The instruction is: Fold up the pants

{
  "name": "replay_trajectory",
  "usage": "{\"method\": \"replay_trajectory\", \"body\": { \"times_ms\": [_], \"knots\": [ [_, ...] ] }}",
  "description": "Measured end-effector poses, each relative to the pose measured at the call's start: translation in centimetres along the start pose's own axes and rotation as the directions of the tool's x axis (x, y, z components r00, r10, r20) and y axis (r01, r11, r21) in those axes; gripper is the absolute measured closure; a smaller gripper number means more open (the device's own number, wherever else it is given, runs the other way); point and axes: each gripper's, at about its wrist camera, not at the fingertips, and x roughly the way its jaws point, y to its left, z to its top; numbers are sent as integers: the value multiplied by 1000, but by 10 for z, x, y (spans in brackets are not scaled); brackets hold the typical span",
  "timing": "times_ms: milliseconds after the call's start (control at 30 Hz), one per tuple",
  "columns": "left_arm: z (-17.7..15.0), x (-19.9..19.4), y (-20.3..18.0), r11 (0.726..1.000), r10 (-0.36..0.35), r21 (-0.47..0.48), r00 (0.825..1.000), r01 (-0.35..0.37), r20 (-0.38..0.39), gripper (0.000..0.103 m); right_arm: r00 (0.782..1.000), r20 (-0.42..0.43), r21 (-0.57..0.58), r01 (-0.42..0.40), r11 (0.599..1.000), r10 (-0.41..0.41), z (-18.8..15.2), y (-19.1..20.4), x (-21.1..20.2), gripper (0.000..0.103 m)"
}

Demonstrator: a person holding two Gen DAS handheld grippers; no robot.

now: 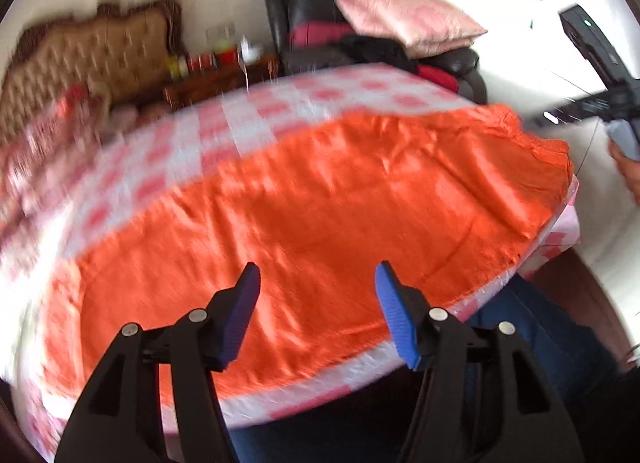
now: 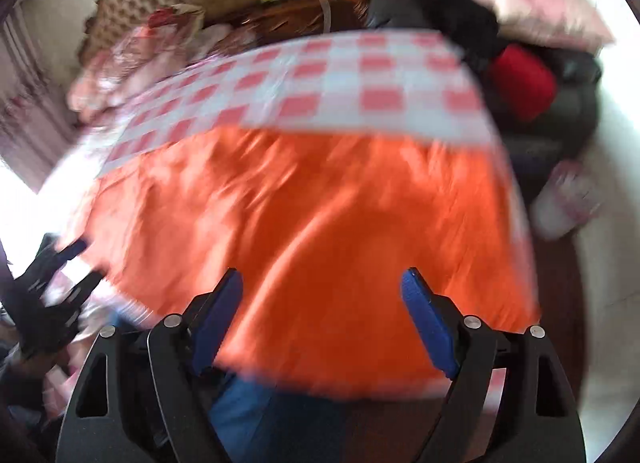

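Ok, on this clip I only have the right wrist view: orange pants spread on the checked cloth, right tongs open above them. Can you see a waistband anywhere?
Observer: Yes. In the left wrist view a gathered edge, probably the waistband, ends the orange pants on the right.
Operator: My view of the left tongs is a blur. Are they gripping cloth?
Observer: No. The left tongs are open above the pants, with nothing between them.
Operator: Where is the right tool relative to that edge?
Observer: The right hand holds it just past the gathered edge, off the cloth's right side.
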Motion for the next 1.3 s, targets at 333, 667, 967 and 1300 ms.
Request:
{"method": "replay_trajectory", "body": {
  "times_ms": [333,667,967,1300],
  "knots": [
    [-29,-1,59,970,69,-232,997,-75,-32,70,938,29,-231,342,911,-345,16,13,87,17],
    [-89,-17,151,892,232,-377,968,-249,-92,58,920,21,-184,388,903,-391,15,10,88,11],
    [-185,-103,300,517,288,-843,958,-151,4,60,894,14,-162,443,882,-447,19,30,76,11],
    [-221,-76,379,311,109,-944,983,108,149,75,962,44,-220,272,937,-269,17,106,52,11]
  ]
}}
